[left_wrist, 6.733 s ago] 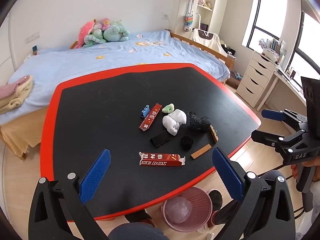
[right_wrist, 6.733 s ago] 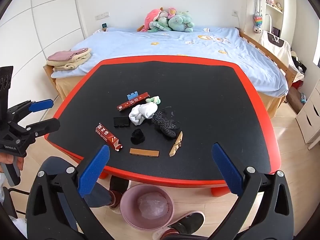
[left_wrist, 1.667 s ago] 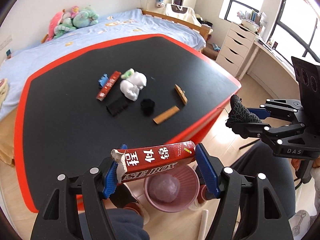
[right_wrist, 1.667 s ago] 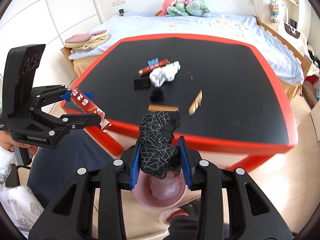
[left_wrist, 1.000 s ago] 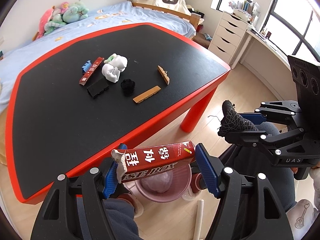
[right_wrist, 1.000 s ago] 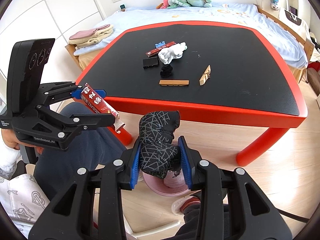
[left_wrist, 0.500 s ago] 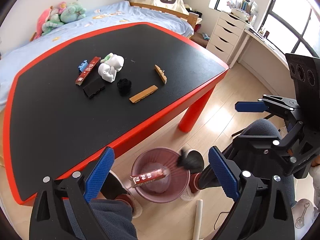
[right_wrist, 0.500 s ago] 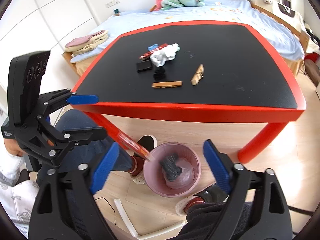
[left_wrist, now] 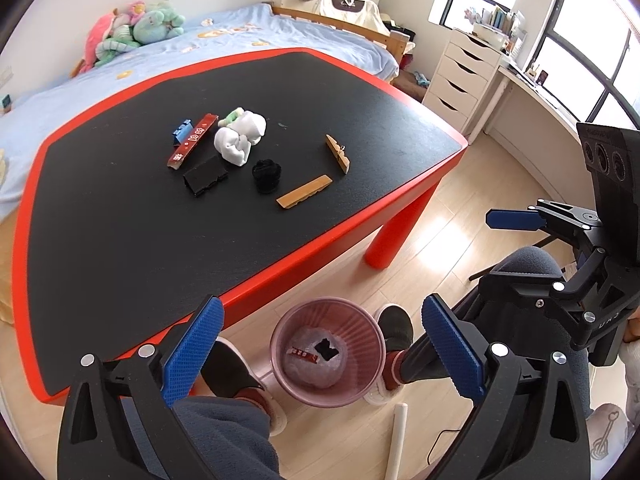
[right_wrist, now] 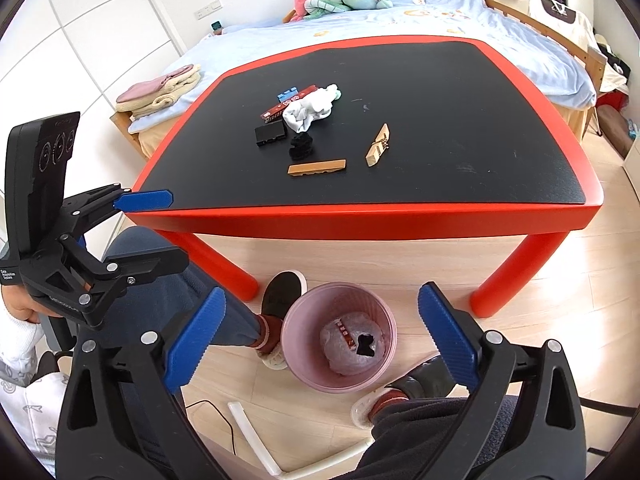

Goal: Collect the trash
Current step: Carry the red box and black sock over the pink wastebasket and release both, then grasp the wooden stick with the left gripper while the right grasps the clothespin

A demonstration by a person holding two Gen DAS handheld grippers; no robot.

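Observation:
A pink trash bin [left_wrist: 328, 384] [right_wrist: 308, 372] stands on the floor below the table's front edge. Inside lie the red box [left_wrist: 303, 354] [right_wrist: 345, 332] and the black patterned wad [left_wrist: 326, 349] [right_wrist: 365, 345]. My left gripper [left_wrist: 320, 348] is open and empty above the bin. My right gripper [right_wrist: 320, 336] is open and empty above it too. On the black table [left_wrist: 120, 240] lie a white wad [left_wrist: 240, 140], a black ball [left_wrist: 266, 174], a black block [left_wrist: 205, 178], a red strip [left_wrist: 192, 140], a wooden strip [left_wrist: 305, 197] and a clothespin [left_wrist: 337, 154].
The person's legs and shoes [left_wrist: 394, 324] flank the bin. A red table leg [left_wrist: 394, 236] stands beside it. A white pipe [right_wrist: 256, 436] lies on the floor. A bed [left_wrist: 240, 36] is behind the table, drawers [left_wrist: 464, 76] to the right.
Both grippers opened and dropped the red box and the black patterned wad, which now lie in the bin. Both grippers stay open above it.

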